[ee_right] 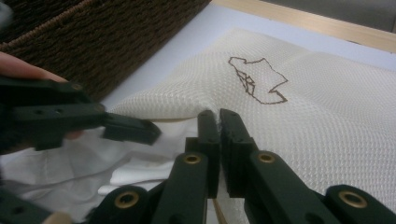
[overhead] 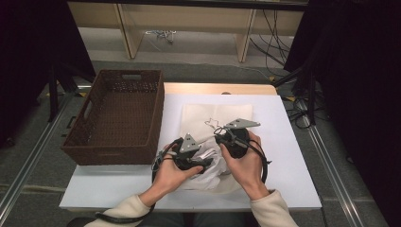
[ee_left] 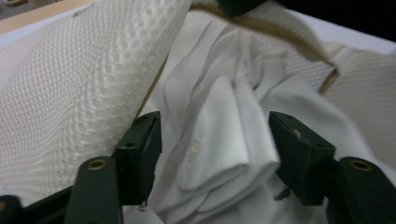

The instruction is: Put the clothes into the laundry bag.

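Two grippers are held close together over a cream mesh bag (overhead: 203, 118) that lies on the white table (overhead: 283, 156), right of the brown wicker basket (overhead: 118, 118). The right gripper (ee_right: 218, 122) is clamped on the upper edge of the bag's opening, which is lifted. The left gripper (ee_left: 215, 154) is seen with jaws apart, astride a folded white cloth (ee_left: 219, 135) at the bag's mouth, its pads clear of the fabric

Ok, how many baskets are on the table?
1. The wicker basket sits at the table's left edge, left of the mesh bag, and overhangs the white board. None seems hidden.
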